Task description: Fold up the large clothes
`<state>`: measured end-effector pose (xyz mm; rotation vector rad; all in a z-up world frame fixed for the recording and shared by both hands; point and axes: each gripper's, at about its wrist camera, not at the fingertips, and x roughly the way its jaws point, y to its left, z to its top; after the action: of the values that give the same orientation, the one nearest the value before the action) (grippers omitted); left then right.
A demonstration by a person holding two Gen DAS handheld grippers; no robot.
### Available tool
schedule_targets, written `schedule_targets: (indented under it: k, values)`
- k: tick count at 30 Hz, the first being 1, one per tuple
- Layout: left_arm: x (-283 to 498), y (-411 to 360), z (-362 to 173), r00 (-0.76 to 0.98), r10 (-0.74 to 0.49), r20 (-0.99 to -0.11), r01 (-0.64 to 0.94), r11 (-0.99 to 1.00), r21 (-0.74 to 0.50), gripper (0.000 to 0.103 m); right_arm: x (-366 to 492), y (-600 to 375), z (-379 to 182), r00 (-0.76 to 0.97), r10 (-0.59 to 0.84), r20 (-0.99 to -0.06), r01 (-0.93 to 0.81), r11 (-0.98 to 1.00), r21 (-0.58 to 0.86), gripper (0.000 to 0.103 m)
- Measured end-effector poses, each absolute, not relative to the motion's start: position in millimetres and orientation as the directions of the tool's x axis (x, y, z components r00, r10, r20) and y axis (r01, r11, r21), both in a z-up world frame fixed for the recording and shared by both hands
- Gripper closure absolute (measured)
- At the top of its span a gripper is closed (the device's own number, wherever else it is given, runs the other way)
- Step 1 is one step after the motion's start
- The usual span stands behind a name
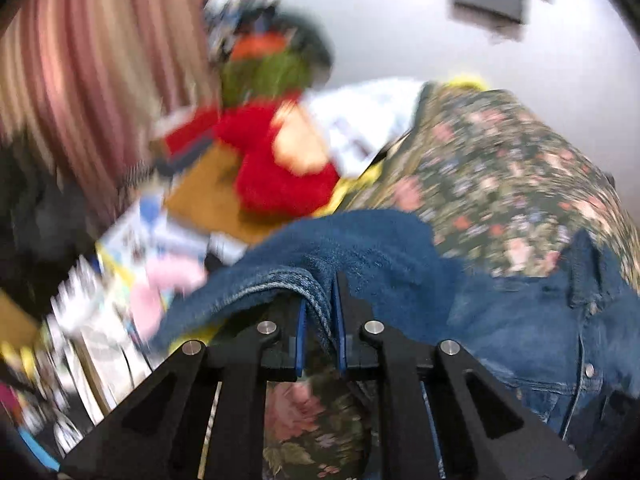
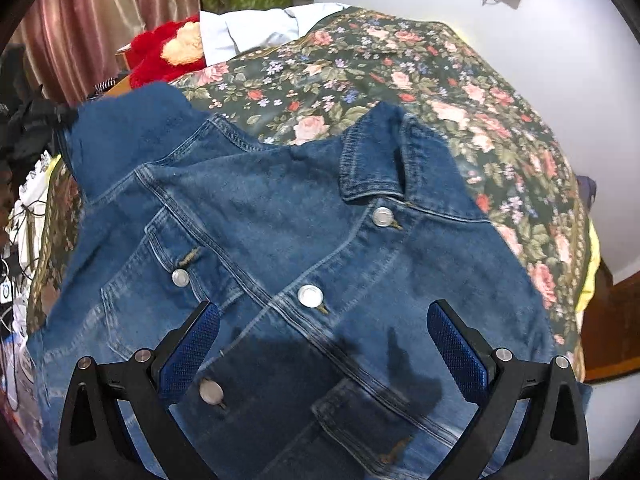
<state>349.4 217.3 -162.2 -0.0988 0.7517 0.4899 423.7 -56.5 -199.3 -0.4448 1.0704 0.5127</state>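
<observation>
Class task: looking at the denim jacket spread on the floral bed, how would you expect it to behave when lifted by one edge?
The jacket will probably drape rather than hold shape: its pinched edge folds over the left gripper. Thick seams and metal buttons suggest it is fairly heavy and unlikely to slip.

jacket: matt blue denim | buttons: shiny metal | bedspread: floral cloth

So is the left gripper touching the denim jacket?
Touching. The left wrist view shows the left gripper shut on a fold of the denim jacket, both pads pressing it.
</observation>
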Motion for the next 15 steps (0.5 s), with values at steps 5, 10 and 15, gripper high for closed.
schedule_targets:
  k: [5, 10, 15]
  values:
    - [360, 153, -154, 0.680, 0.285, -0.676, -0.289, 0.951, 0.109, 0.092, 417, -77, -179, 0.429, 0.177, -0.886, -0.567, 0.816, -0.111, 0.000]
    - [374, 131, -210, 0.552, 0.085, -0.830, -0.211, 0.977, -0.040, 0.090, 408, -100, -160, 0.448, 0.174, -0.877, -0.526, 0.844, -0.101, 0.000]
    - [368, 129, -271, 0.391, -0.030, -0.920, -0.247, 0.959, -0.136, 0.088, 395, -125, -150, 0.464, 0.153, -0.872, -0.495, 0.861, -0.112, 0.000]
